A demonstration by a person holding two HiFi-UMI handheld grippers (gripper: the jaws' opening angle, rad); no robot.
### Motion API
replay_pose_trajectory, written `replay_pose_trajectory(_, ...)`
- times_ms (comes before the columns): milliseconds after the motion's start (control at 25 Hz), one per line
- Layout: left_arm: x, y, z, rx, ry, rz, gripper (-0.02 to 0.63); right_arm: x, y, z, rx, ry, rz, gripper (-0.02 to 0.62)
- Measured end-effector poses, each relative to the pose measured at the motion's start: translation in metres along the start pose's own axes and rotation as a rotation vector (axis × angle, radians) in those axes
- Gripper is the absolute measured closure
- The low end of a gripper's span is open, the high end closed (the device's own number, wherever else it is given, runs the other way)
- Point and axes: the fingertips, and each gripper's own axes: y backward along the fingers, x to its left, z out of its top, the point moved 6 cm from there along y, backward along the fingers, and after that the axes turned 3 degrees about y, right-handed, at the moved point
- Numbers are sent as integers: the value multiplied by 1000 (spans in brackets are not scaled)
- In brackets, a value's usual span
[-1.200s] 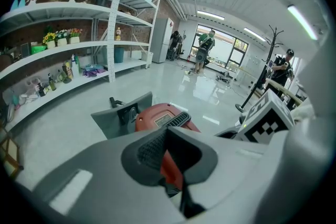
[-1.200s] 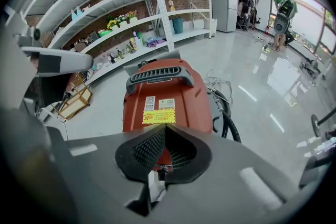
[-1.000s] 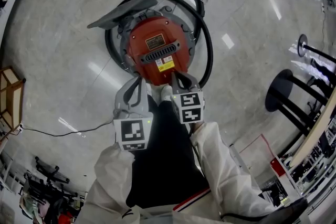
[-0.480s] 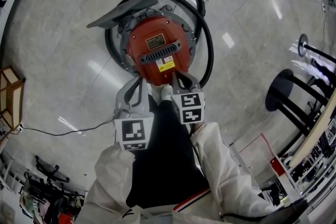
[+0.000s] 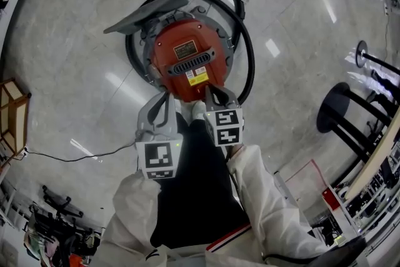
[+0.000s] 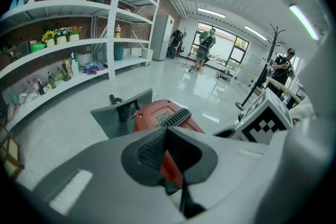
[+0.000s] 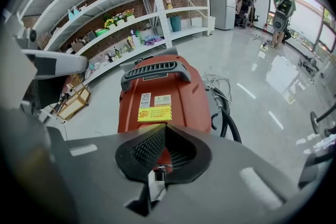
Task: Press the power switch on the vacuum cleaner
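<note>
While their jaws are together and empty, the right tool (image 5: pixel 211 92) seems to touch the near edge of the red vacuum cleaner (image 5: pixel 186 58), the left tool (image 5: pixel 164 99) alongside.

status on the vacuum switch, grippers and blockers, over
Left hand-held gripper shut, empty, at vacuum cleaner near edge. Right hand-held gripper shut, tips at small metal switch. Black hose curls round far side, not blocking.
</note>
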Motion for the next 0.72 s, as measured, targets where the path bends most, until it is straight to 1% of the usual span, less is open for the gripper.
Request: replay_pose_trajectory(720, -13, 10, 1, -25, -22, 4, 606, -3, 14, -1, -35, -1, -4, 594)
